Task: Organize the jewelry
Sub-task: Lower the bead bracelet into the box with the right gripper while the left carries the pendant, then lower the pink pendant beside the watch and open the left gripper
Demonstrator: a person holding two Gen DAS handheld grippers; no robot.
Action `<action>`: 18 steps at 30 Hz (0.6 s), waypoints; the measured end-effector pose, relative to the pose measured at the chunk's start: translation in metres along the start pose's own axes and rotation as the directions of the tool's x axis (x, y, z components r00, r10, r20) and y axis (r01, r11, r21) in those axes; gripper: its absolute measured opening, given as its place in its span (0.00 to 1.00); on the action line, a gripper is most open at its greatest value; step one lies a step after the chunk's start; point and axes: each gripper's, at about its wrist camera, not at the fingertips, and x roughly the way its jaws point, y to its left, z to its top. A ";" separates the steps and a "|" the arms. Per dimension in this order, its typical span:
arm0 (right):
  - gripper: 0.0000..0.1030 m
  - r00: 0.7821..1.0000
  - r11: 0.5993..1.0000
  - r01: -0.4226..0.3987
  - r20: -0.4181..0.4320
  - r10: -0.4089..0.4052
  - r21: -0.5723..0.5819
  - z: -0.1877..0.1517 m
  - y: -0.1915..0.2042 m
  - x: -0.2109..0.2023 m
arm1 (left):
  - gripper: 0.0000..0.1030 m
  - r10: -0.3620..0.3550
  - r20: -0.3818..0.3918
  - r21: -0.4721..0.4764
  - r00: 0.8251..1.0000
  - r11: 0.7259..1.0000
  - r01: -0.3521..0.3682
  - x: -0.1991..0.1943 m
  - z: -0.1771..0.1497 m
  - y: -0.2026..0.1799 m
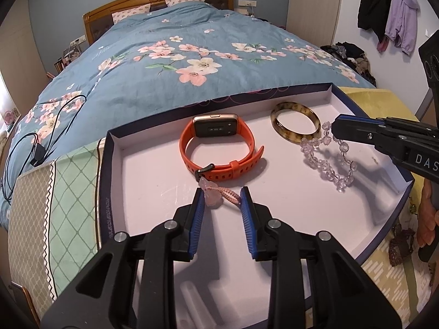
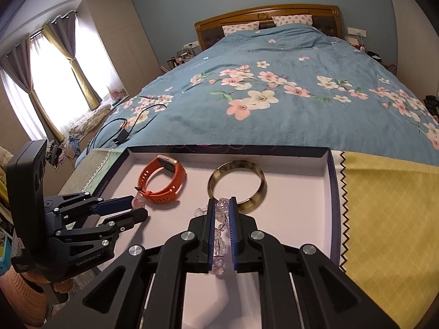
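Observation:
A dark-rimmed box lid [image 1: 105,164] with a white floor holds an orange smartwatch [image 1: 216,148], a tortoiseshell bangle [image 1: 295,124] and a clear crystal bead bracelet [image 1: 329,164]. My left gripper [image 1: 222,196] is open around a pink cord bracelet with a pink stone charm [image 1: 212,193], just in front of the watch. My right gripper [image 2: 221,205] is shut on the bead bracelet [image 2: 219,233], close to the bangle [image 2: 237,186]; the beads hang between the pads. The right gripper shows in the left wrist view [image 1: 340,130], the left gripper in the right wrist view [image 2: 137,209].
The box lid [image 2: 333,192] lies at the foot of a bed with a blue floral duvet [image 1: 192,63], on green [image 1: 74,192] and yellow [image 2: 384,205] cloths. A black cable [image 1: 33,148] lies on the duvet at left. Clothes hang on the right wall [image 1: 389,11].

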 end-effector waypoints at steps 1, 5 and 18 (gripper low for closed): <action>0.10 1.000 1.000 0.004 0.003 -0.004 0.002 0.000 -0.001 -0.001 | 0.27 -0.001 0.001 -0.001 1.000 1.000 0.001 0.000 0.000 0.000; 0.15 1.000 1.000 0.015 0.017 -0.016 0.014 0.000 -0.002 -0.007 | 0.32 -0.009 0.017 -0.001 1.000 1.000 0.009 -0.004 -0.001 -0.001; 0.32 0.996 1.000 -0.004 0.087 0.005 -0.013 -0.015 0.002 -0.062 | 0.50 -0.069 0.202 -0.013 0.977 0.997 0.073 -0.084 -0.016 0.005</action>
